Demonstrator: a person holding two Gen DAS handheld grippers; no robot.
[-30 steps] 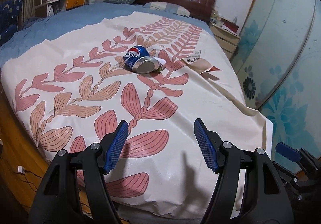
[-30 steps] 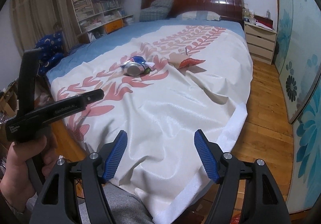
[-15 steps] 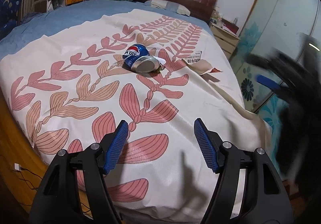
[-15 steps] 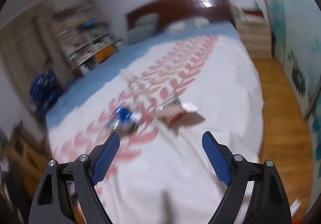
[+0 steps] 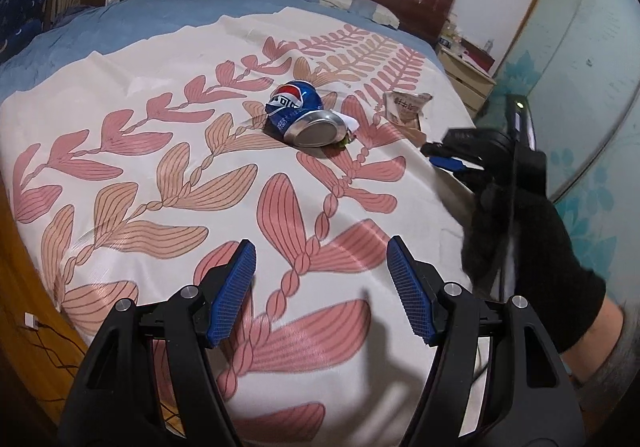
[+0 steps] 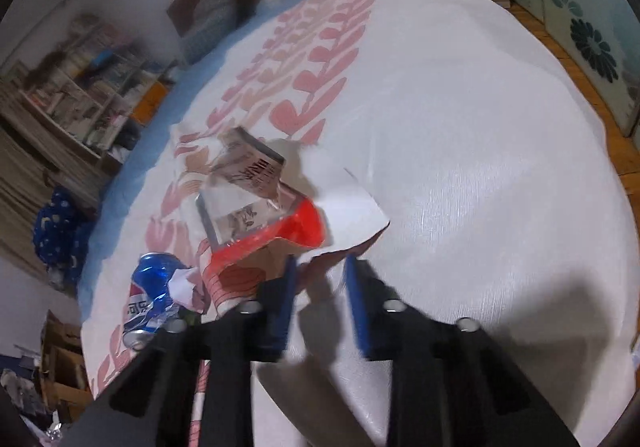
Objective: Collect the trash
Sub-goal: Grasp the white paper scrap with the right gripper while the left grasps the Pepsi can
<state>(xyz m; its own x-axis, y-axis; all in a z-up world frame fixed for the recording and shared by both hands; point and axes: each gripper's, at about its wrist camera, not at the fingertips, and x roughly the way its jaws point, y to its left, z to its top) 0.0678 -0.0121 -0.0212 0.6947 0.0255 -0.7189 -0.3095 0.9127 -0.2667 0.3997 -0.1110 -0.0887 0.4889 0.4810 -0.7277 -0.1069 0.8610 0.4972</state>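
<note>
One crushed can (image 5: 301, 118), one torn wrapper (image 6: 256, 203), two grippers, one gloved hand (image 5: 520, 243), two pillows

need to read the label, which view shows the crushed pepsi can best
The left wrist view: the crushed can lies sharp and unobstructed mid-bed, logo and silver end both visible. The right wrist view catches it only at the lower left, blurred and partly hidden behind crumpled paper.

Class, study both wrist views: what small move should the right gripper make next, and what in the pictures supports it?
Probably finish closing on the wrapper's near edge. The right gripper sits at the torn snack wrapper with its jaws closing; the wrapper's white flap lies at the fingertips, not yet pinched. The left gripper hangs open, short of the crushed can.
</note>
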